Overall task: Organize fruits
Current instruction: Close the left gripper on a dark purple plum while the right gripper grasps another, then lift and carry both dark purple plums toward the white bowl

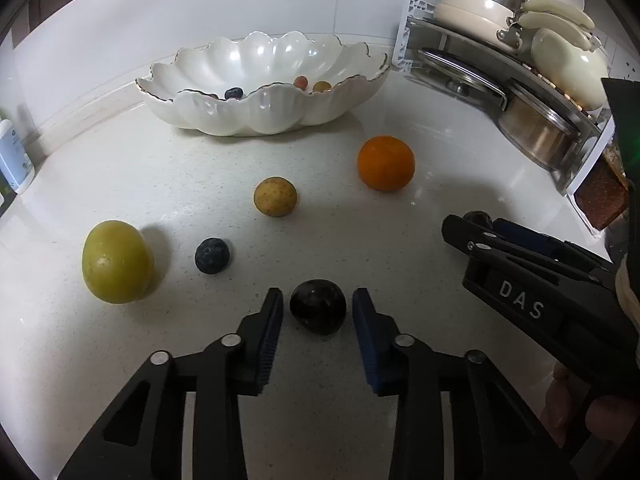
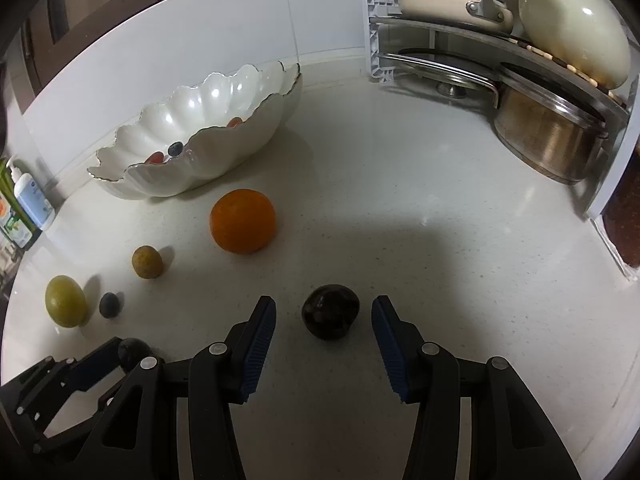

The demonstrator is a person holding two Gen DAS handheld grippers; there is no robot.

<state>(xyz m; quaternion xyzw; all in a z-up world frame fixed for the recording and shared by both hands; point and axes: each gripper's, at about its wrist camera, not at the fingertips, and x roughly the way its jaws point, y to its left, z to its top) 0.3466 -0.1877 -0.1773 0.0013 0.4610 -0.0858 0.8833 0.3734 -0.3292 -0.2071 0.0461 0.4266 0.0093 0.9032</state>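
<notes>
A white scalloped bowl (image 1: 264, 112) (image 2: 224, 160) at the back holds a few small fruits. On the counter lie an orange (image 1: 386, 163) (image 2: 243, 221), a speckled yellow fruit (image 1: 275, 196) (image 2: 147, 262), a green fruit (image 1: 117, 261) (image 2: 65, 301) and a blueberry (image 1: 212, 255) (image 2: 109, 305). My left gripper (image 1: 318, 304) is open with a dark plum (image 1: 318, 306) (image 2: 134, 352) between its fingers, apart from both. My right gripper (image 2: 324, 314) (image 1: 476, 226) is open around another dark plum (image 2: 331, 311) (image 1: 478, 216), without touching it.
A metal rack (image 1: 520, 64) (image 2: 500, 40) with pots, lids and cream cookware fills the back right corner. A soap bottle (image 1: 14, 160) (image 2: 34, 200) stands at the far left by the wall. A brown box (image 1: 602, 196) sits beside the rack.
</notes>
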